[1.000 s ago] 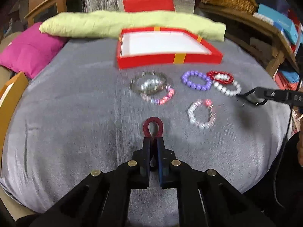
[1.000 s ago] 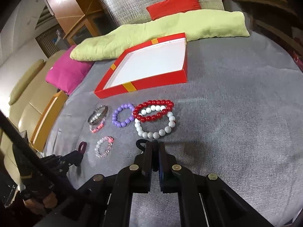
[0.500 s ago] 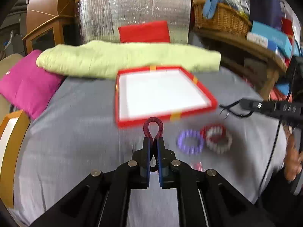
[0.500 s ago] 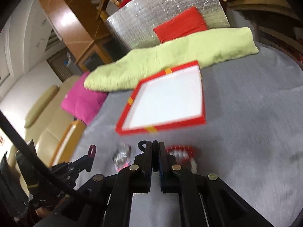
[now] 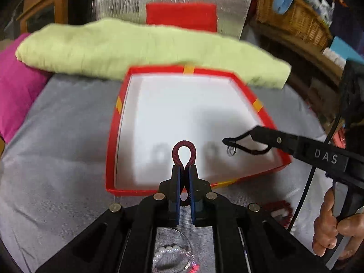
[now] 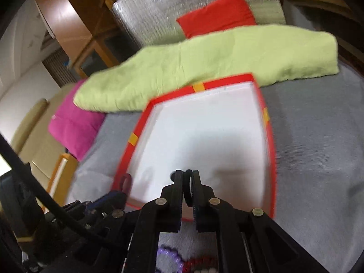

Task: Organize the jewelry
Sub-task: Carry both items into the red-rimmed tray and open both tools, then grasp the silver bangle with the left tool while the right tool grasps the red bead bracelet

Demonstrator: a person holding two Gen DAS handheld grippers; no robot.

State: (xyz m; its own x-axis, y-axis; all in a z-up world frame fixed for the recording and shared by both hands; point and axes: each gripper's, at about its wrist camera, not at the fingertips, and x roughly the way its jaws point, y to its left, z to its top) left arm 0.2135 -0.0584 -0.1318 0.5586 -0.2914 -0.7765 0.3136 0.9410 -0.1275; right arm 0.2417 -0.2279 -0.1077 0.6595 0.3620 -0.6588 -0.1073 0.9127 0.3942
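Note:
My left gripper (image 5: pixel 184 170) is shut on a dark red coil band (image 5: pixel 184 151), whose loop sticks out over the near part of the red box (image 5: pixel 112 136) with its white inside. From the right, my right gripper (image 5: pixel 229 141) reaches over the same box. In the right wrist view the right gripper (image 6: pixel 187 177) pinches a black band (image 6: pixel 188 187); its jaws are opening slightly with the band still between them. The left gripper (image 6: pixel 124 183) shows at the box's (image 6: pixel 270 136) left edge. Neither band touches the box floor.
Bead bracelets lie on the grey cloth under the grippers: a pearl one (image 5: pixel 169 251), a red and white one (image 5: pixel 281 208), a purple one (image 6: pixel 169 256). A green cushion (image 5: pixel 141 47) lies behind the box, a pink one (image 5: pixel 16 86) left. A hand (image 5: pixel 329 225) grips the right handle.
Both grippers have moved forward from above the bracelets to above the red box, each still carrying its band. The bracelets have slid to the bottom of both views.

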